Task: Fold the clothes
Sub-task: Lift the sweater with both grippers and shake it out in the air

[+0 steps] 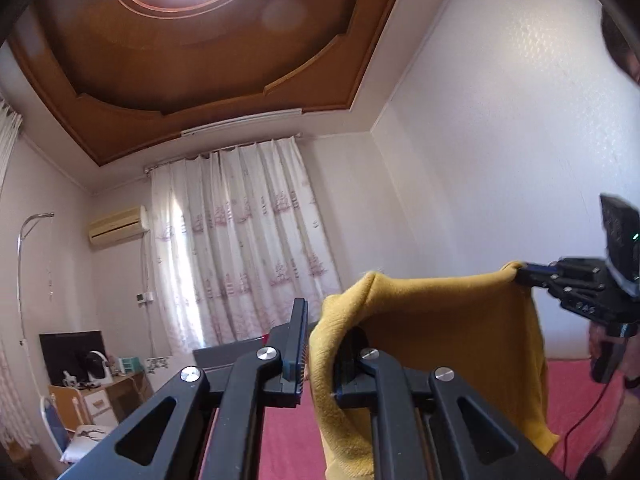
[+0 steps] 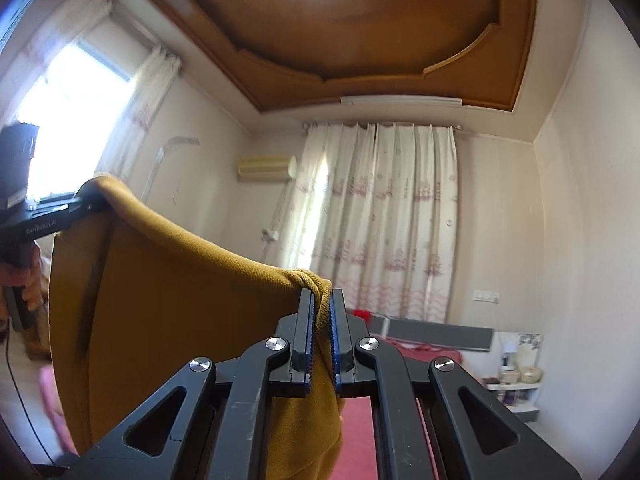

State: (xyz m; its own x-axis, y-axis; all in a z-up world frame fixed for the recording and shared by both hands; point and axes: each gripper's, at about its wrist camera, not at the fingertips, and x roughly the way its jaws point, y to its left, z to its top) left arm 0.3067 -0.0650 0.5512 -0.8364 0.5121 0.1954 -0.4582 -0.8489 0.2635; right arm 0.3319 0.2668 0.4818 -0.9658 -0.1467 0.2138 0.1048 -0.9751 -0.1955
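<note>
Both tongs are gripping one mustard-yellow knit garment and holding it up in the air. From the right wrist view, the right gripper is clenching a bunched corner of the fabric between its nearly closed jaws. From the left wrist view, the left gripper is showing its left finger bare while cloth is draping over the right finger; its jaws look almost closed with fabric between them, though the drape is hiding the exact pinch.

One garment is being held, and its top edge is running as the long axis from one gripper across to the other, sagging slightly in the middle. From each gripper the cloth is stretching sideways toward the other and hanging downward. Neither hand appears nearer; each is holding one end.

Below the hanging cloth, a red bed cover is lying, likely where the garment will be laid for folding. Beyond are a curtained window and one wall air conditioner.
</note>
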